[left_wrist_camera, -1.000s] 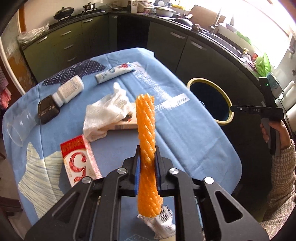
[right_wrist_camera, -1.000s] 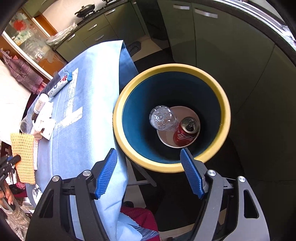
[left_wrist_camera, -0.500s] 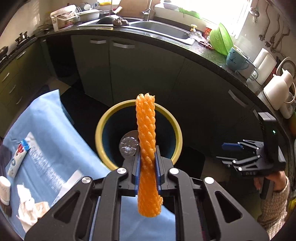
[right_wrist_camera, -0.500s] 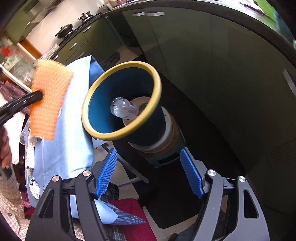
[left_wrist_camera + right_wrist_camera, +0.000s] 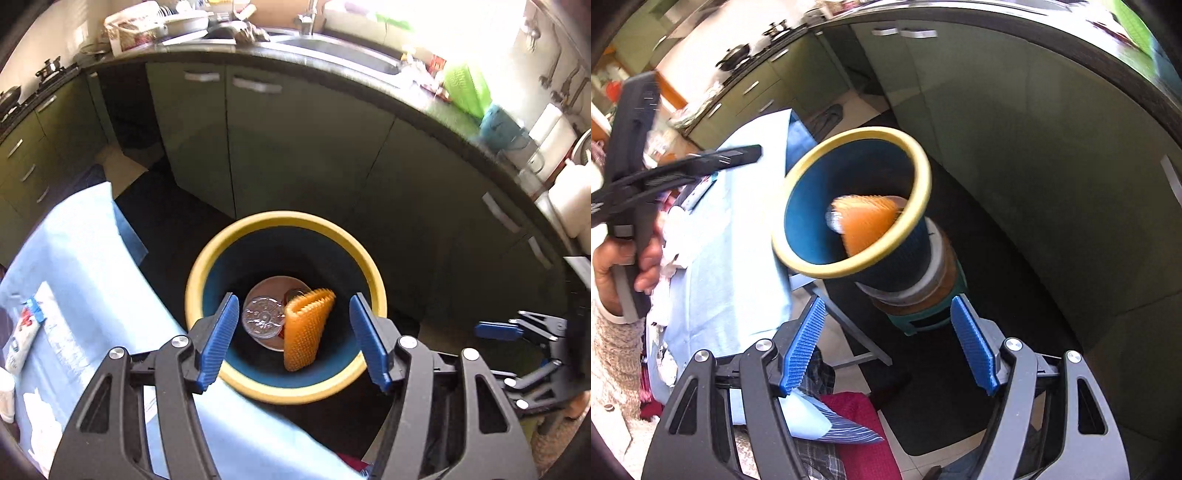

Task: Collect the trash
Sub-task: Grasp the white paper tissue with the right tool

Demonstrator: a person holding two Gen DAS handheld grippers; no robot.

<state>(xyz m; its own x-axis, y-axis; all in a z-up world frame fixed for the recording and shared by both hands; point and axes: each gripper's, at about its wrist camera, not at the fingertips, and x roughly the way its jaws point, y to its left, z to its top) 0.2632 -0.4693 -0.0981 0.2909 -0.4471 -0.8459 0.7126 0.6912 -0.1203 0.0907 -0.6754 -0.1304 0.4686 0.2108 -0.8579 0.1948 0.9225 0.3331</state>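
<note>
Orange foam net (image 5: 308,325) inside bin (image 5: 284,387), below spread, empty left tongs (image 5: 291,339)

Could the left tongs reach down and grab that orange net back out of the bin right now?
Probably yes. The left tongs are open directly above the bin, and the orange net lies on top of the other trash, uncovered. The bin looks deep, though.
</note>
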